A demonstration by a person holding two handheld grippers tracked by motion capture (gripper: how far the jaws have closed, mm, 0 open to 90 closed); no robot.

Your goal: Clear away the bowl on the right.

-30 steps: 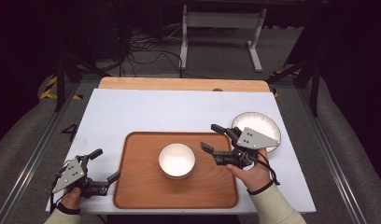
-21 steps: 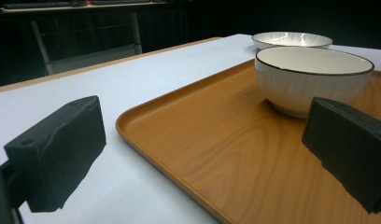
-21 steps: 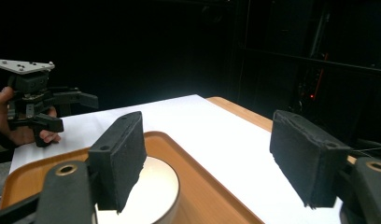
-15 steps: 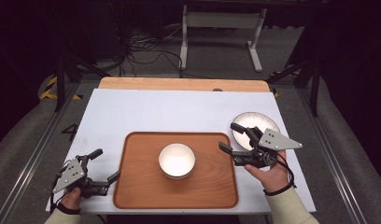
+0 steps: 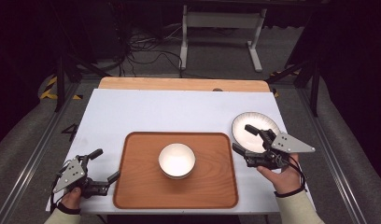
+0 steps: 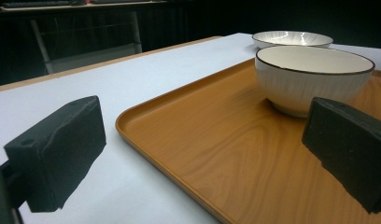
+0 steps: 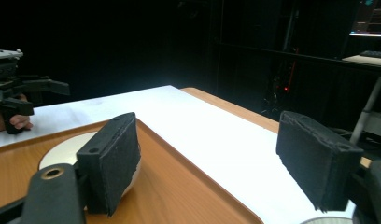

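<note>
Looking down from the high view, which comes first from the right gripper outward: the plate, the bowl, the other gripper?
1. Plate: directly beside the right gripper, on the table's right side.
2. Bowl: middle of the wooden tray.
3. Left gripper: far across, beyond the tray's left edge.

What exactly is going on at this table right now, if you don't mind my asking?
A person holds a two-jaw gripper in each hand. The right gripper, jaws just opened wider and empty, sits over the near edge of a shallow white ribbed plate lying right of the brown wooden tray. A white ribbed bowl sits in the tray's middle. The left gripper rests open by the tray's left edge, holding nothing.
</note>
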